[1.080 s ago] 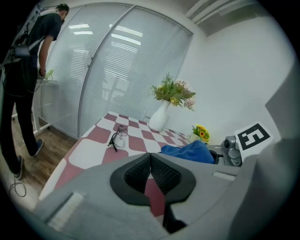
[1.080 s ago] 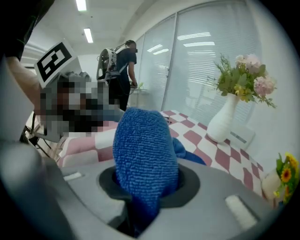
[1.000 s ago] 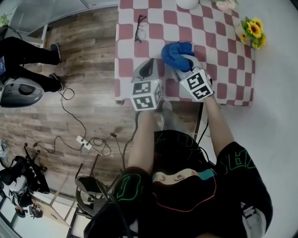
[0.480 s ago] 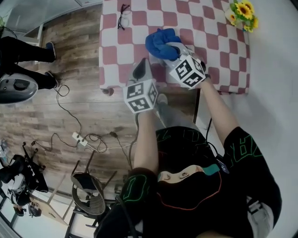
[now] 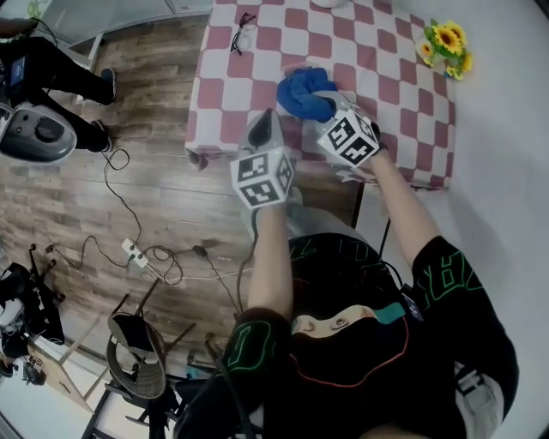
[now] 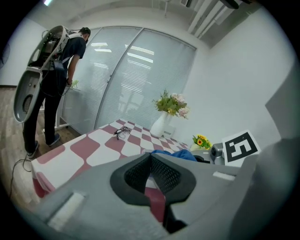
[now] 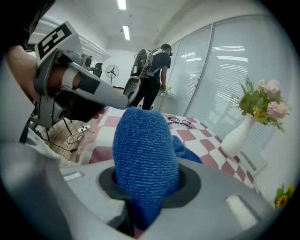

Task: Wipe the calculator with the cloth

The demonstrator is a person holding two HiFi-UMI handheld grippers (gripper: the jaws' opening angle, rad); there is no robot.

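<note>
The cloth (image 7: 143,154), a thick blue terry one, is pinched in the right gripper (image 7: 147,183), whose jaws are clamped on a fold of it; the fold stands up between them as a rounded hump, and the rest trails down in a loose bunch onto the table (image 5: 377,69) just past the jaw tips. From the head view the bunch lies near the front edge of the table, toward its middle. The left gripper (image 6: 151,157) is just to the left of the cloth, over that same edge, with its jaws brought together and nothing between them; in the right gripper view its tip comes close beside the top of the blue hump, and I cannot tell if they touch. No view lets me pick out the calculator, since the cloth and the right gripper cover that part of the table. The table wears a red and white checked cover. A pair of glasses (image 5: 243,19) lies well apart toward the far left corner, small yellow flowers (image 5: 446,43) stand at the far right, and a white vase (image 6: 161,124) of flowers stands at the back. On the wooden floor (image 5: 163,197) to the left lie a power strip (image 5: 130,251) with cables, and a person (image 6: 56,79) stands beyond the table by the glass wall
</note>
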